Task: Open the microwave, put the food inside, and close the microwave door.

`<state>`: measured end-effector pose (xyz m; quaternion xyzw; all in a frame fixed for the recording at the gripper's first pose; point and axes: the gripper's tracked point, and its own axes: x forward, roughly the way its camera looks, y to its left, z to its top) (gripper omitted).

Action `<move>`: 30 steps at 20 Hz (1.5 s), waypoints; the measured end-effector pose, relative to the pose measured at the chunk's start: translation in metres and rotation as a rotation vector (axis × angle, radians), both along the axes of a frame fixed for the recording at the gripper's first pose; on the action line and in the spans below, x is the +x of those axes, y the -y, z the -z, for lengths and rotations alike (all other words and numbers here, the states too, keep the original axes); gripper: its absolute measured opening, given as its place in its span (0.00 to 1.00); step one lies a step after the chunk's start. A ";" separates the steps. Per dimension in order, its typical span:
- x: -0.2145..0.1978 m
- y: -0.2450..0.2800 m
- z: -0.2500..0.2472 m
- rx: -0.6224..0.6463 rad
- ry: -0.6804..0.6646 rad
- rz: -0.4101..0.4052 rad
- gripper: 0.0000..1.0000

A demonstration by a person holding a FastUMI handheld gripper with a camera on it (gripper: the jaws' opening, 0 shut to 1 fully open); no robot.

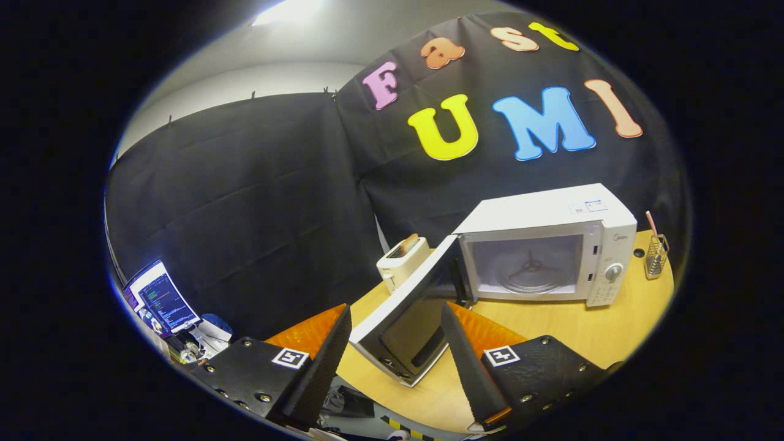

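The gripper (395, 324) is tilted so that the wooden table (588, 334) slopes across the view, and its two fingers stand well apart with nothing held between them. The left finger (318, 367) reaches past the table's near edge, over the gap toward the booth floor; the right finger (468, 361) lies over the tabletop. In the gap between the fingers sits the free end of the microwave door (404, 318), swung wide open toward the gripper; whether either finger touches it cannot be told.

The white microwave (548, 245) stands on the table beyond the fingers, its cavity lit and bare, with the turntable ring (531, 269) visible inside. A control knob (614, 272) sits on its right panel. Just left of the microwave, behind the open door, is a white toaster (403, 260) with something brownish in its slot, too small to identify. At the far right of the table stands a small wire holder (656, 256) with a pinkish stick rising from it.

Well to the left, below the table level, a lit monitor (162, 300) is partly cut off, and the clutter beside it is too blurred to make out.
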<state>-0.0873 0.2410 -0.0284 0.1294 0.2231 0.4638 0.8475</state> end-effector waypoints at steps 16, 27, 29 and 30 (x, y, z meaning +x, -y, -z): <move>0.050 0.112 0.090 -0.116 -0.170 0.098 0.89; 0.034 0.150 0.184 -0.265 -0.353 0.035 0.89; 0.031 0.153 0.196 -0.290 -0.373 0.018 0.89; 0.029 0.155 0.202 -0.299 -0.390 0.009 0.89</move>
